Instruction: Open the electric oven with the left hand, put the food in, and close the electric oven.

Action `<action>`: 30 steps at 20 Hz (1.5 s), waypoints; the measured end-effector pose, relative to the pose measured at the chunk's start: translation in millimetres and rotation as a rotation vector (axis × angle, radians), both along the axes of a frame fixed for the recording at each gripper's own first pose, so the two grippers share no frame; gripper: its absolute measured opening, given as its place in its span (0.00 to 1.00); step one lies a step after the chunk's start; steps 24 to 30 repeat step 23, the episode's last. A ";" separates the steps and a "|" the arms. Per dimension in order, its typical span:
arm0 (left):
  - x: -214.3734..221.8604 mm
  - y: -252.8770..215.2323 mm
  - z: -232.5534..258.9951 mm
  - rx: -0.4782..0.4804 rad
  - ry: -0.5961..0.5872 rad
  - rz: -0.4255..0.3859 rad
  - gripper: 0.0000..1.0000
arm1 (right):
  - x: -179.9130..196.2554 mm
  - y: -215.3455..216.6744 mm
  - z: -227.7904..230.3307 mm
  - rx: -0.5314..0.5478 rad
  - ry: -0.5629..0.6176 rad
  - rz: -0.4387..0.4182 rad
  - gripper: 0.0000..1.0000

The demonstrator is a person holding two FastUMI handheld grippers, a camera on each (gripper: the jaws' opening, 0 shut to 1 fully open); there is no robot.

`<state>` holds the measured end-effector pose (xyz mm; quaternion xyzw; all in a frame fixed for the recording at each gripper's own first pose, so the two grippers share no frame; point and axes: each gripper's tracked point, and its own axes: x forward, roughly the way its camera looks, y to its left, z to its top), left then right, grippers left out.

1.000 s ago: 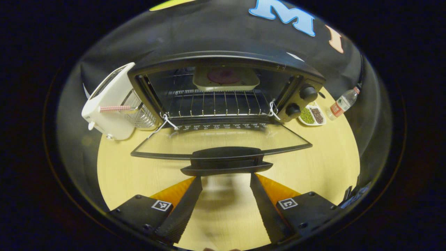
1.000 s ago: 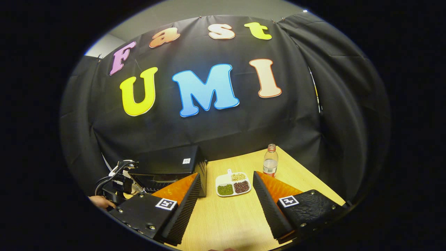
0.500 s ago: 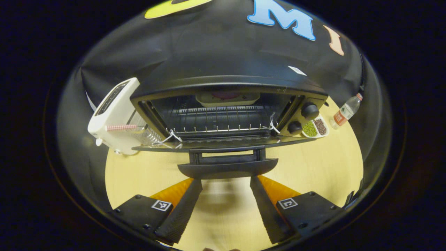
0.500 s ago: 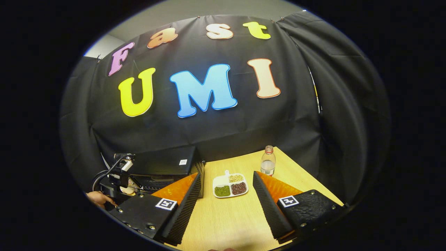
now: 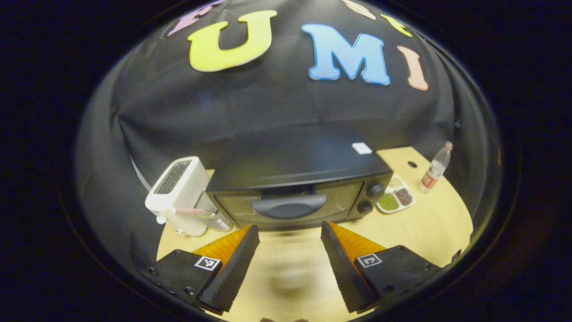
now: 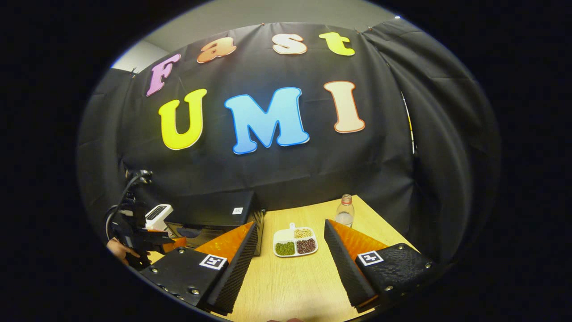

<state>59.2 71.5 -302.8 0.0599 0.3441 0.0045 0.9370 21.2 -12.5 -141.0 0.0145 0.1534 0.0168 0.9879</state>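
Observation:
The black electric oven stands on the wooden table with its door up against the front and its curved handle facing me. What lies inside is hidden behind the door. My left gripper hovers open just in front of the handle, a short gap away, with nothing between its fingers. My right gripper is open and empty over the table to the oven's right. In the right gripper view the oven sits at the left, and the left gripper is raised before it, held by a hand.
A white toaster with a glass beside it stands left of the oven. A white divided dish of beans and a plastic water bottle sit to the oven's right. Black cloth walls close in behind and on both sides.
The oven door swung up from lying flat to shut against the front. My left gripper rose and drew back from the oven. The right gripper barely moved.

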 end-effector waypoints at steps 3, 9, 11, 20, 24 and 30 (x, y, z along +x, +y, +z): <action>-10.7 -24.1 79.2 -0.037 -0.216 -0.016 0.95 | 2.4 15.9 28.1 -0.014 -0.060 0.059 0.91; -44.7 -47.5 232.5 -0.067 -0.529 0.003 0.98 | 0.0 49.7 114.4 -0.006 -0.240 0.124 0.93; -52.7 -43.9 260.6 -0.086 -0.563 0.007 0.98 | -2.5 57.2 134.2 -0.013 -0.278 0.130 0.97; -57.0 -13.0 292.9 -0.099 -0.596 -0.013 0.98 | -14.7 70.3 147.2 -0.023 -0.286 0.092 0.97; -55.8 -9.2 284.8 -0.115 -0.579 -0.040 0.98 | -18.6 74.5 148.3 -0.032 -0.288 0.068 0.96; -55.8 -9.2 284.8 -0.115 -0.579 -0.040 0.98 | -18.6 74.5 148.3 -0.032 -0.288 0.068 0.96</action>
